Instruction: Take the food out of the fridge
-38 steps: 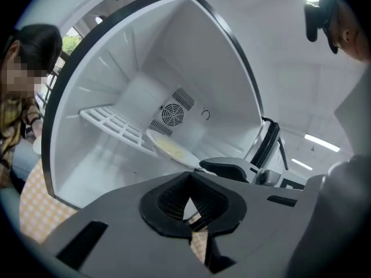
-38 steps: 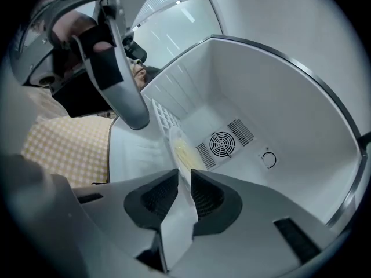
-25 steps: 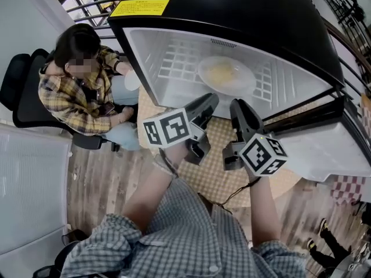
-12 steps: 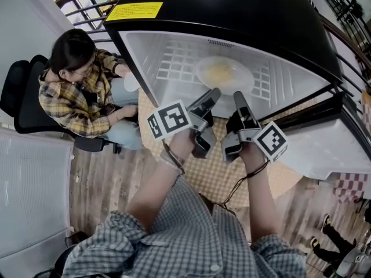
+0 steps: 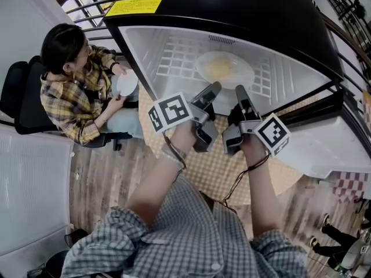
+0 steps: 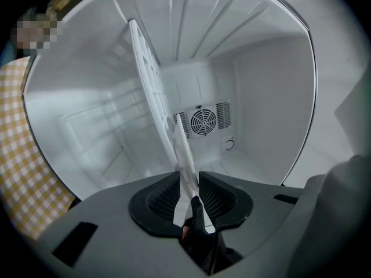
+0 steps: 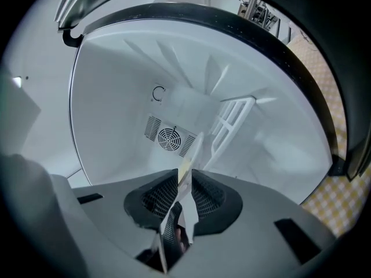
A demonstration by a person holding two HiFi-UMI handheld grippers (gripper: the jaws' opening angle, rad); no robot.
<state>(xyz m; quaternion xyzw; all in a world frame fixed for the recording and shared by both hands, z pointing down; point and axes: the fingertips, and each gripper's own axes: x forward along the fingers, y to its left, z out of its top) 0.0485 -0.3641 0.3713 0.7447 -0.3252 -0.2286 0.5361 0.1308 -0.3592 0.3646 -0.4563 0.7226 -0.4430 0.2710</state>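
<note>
Your left gripper [image 6: 186, 181] has its jaws apart. They have just been opening, and the near rim of the plate [image 5: 246, 68] stands between the pads, which do not seem to press on it yet. Your right gripper [image 7: 184, 184] looks clenched on the same rim: the gap between its pads is narrow and the plate's edge fills it.

The plate lies flat on the wire shelf [image 5: 174, 62] inside the open fridge [image 5: 232, 16], directly ahead of both your hands. It is round, so there is no long axis to line up with. What counts is that the rim is level and both grippers are rolled on their sides, one jaw over the rim and one under it. Both hands are about equally near, the left at the near-left of the rim and the right at the near-right.

The plate holds a low heap of yellow food [image 5: 219, 68], piled towards its middle and clear of your jaws. Nothing else shows on the shelf or in the white cavity, only the fan grille [image 6: 203, 120] on the back wall.

Judging from this, you next need to close the left jaws, then draw the plate straight back towards you and keep it level.
</note>
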